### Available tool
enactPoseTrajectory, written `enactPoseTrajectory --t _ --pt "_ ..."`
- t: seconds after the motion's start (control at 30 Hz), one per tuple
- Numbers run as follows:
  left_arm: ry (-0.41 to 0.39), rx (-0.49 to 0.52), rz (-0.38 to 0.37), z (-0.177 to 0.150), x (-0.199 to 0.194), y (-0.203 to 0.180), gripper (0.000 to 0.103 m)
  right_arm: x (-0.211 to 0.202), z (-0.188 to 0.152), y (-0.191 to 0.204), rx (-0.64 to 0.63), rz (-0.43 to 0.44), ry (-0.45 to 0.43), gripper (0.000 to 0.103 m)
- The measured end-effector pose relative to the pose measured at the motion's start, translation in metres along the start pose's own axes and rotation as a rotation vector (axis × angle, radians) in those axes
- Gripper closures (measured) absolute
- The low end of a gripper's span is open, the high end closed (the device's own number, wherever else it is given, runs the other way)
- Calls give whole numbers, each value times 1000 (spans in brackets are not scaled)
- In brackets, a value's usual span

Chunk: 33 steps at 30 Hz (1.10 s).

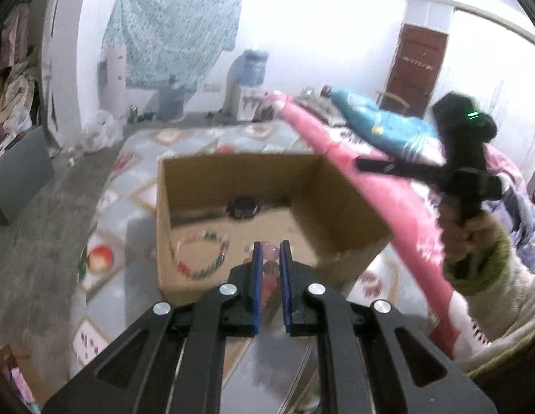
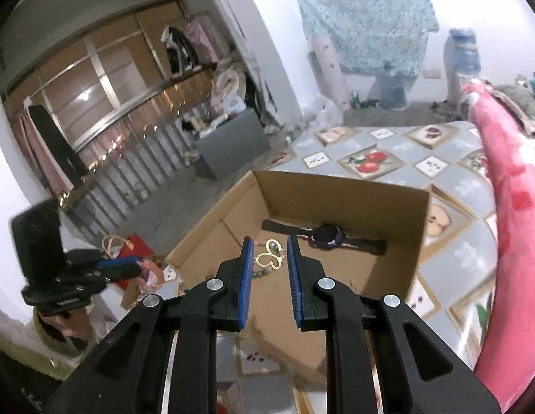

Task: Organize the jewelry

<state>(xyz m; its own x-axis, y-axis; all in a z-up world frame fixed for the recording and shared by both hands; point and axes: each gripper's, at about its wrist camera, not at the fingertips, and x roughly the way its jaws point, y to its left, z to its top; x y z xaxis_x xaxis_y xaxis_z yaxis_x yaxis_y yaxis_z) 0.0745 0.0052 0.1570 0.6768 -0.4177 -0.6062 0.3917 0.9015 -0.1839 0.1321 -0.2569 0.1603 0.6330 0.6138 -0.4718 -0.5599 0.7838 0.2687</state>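
two hand-held tools hover over an open cardboard box [image 2: 353,203] on a bed with a fruit-patterned quilt [image 2: 454,186]. centre bottom of the left wrist view, the left tool [image 1: 271,252] has its blue pads drawn close and pinches a pink bead bracelet [image 1: 270,258], blurred; part of the strand shows again at the left edge of the right wrist view, in the same tool's grip. lower left on the box floor lies a multicoloured bead bracelet [image 1: 202,255]; a dark wristwatch [image 2: 324,236] lies against the far wall. centre of the right wrist view, the right tool [image 2: 269,253] stands with its pads narrowly apart and nothing pressed between them; a gold heart-shaped pendant [image 2: 271,258] shows through the gap, and whether it rests on the cardboard or hangs cannot be told. the step in hand looks like carrying the pink bracelet to its place. next, the left tool would likely need to lower it into a bare patch of the box, clear of the other pieces, then part its pads.
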Motion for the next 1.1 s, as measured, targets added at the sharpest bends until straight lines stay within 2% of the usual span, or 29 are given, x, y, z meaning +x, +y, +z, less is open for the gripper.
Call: enactPoseTrajectory --t 0.07,0.13,0.2,0.27,0.4,0.57,0.6,0.63,0.73,0.9,1.03,1.1 --pt "-9 13 -19 14 7 -2 94 15 10 -5 11 5 56 86" --pt "5 35 -24 22 25 -3 94 42 20 -11 31 15 153 86" --pt "53 28 -39 28 51 -1 94 67 27 -19 50 -5 236 86" --pt "132 15 -44 28 85 3 94 94 34 -29 78 -17 324 86" --pt "276 24 -35 21 135 9 94 129 32 -38 79 -62 457 86" --pt "384 46 2 6 166 10 93 165 26 -46 60 -122 587 85" --pt "401 46 6 4 170 10 90 170 24 -48 61 -131 608 85" --pt "414 40 5 1 172 11 81 175 21 -50 62 -140 624 85" --pt "392 19 14 -1 168 14 68 180 17 -53 63 -142 639 84" --pt "319 -12 25 11 148 21 61 174 18 -54 83 -117 605 81" --pt "225 -39 54 23 118 28 57 166 26 -54 105 -118 576 81" --pt "157 -58 80 30 96 34 54 150 32 -52 123 -100 526 81"
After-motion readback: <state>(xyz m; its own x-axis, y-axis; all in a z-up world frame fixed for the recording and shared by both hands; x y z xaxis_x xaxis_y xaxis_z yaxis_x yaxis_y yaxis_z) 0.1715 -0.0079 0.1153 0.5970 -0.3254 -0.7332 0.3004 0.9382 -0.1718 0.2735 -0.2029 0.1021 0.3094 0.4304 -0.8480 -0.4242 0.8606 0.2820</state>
